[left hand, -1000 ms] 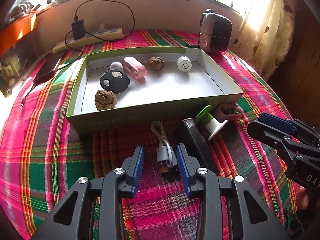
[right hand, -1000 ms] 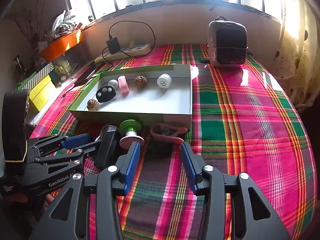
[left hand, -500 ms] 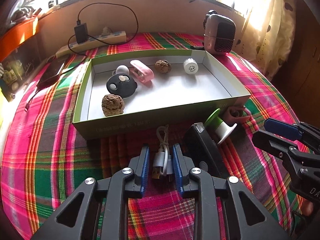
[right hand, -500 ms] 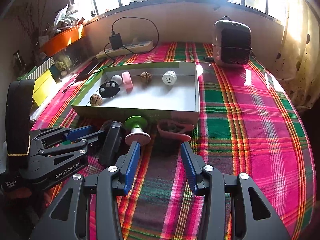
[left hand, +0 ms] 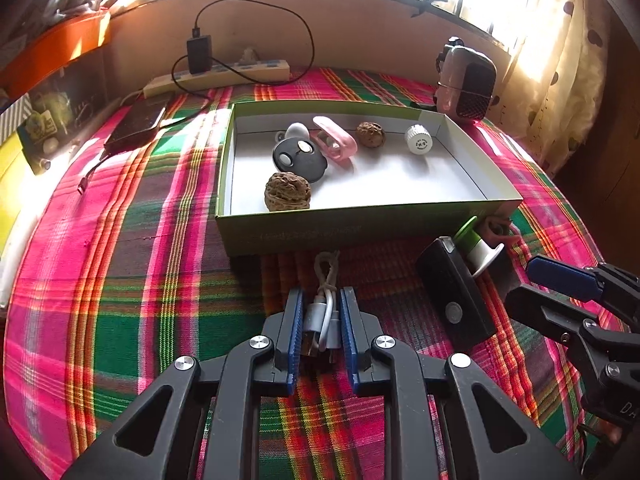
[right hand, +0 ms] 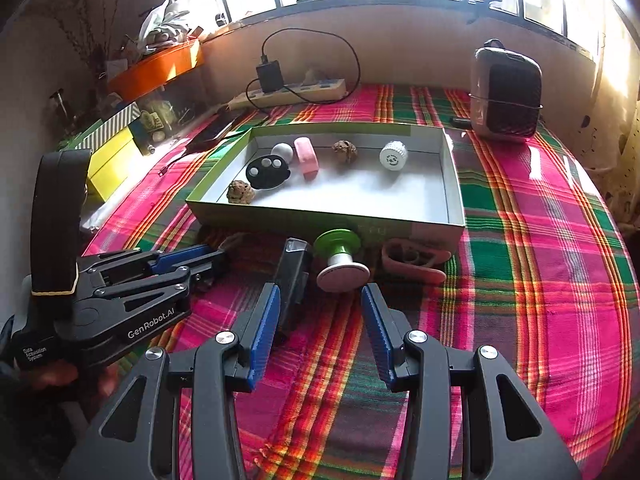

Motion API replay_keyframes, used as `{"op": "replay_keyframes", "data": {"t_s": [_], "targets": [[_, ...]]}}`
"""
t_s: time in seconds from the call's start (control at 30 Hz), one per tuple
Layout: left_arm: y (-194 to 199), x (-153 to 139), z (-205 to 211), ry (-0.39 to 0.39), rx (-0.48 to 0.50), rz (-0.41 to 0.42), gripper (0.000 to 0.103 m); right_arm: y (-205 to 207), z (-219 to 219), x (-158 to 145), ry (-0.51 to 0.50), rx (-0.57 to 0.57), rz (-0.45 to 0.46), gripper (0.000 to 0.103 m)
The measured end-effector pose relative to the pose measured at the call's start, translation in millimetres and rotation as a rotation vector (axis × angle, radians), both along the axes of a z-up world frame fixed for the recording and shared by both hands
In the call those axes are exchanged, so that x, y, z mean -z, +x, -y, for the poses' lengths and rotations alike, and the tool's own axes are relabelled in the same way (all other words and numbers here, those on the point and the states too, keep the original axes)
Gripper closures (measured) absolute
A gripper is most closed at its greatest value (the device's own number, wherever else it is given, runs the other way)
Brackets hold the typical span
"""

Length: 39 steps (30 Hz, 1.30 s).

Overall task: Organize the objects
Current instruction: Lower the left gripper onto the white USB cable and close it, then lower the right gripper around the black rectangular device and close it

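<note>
My left gripper is shut on a coiled white USB cable on the plaid cloth, just in front of the green box. The box holds two walnuts, a black round fob, a pink case and a white knob. My right gripper is open and empty, just short of a green and white spool. A black oblong device lies left of the spool, a pink holder to its right. The left gripper also shows in the right wrist view.
A small heater stands at the back right. A power strip with a charger lies along the far wall. A phone lies at the left on the cloth. Yellow boxes and an orange tray sit at the far left.
My left gripper's jaws have closed from wide open onto the USB cable. The right gripper has stayed open and moved slightly closer to the spool.
</note>
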State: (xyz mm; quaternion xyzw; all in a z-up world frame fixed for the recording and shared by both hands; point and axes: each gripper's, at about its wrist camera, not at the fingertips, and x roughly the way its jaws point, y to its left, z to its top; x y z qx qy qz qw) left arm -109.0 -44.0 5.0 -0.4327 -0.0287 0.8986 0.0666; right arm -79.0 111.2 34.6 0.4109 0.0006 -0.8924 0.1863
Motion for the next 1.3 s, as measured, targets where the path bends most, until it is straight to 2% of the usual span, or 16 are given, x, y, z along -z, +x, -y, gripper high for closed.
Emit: {"op": "replay_keyframes", "data": {"t_s": [0.7,1.3], "targets": [[7.6,0.2,13.5,0.025,0.005,-0.004,0.086,-8.4,33.7,27.0,0.020,-0.041,0.080,0.059],[8.1,0.8,13.3,0.025,0.003,-0.005,0.086,-19.0,42.6,29.3,0.049,-0.025,0.040,0.059]]}}
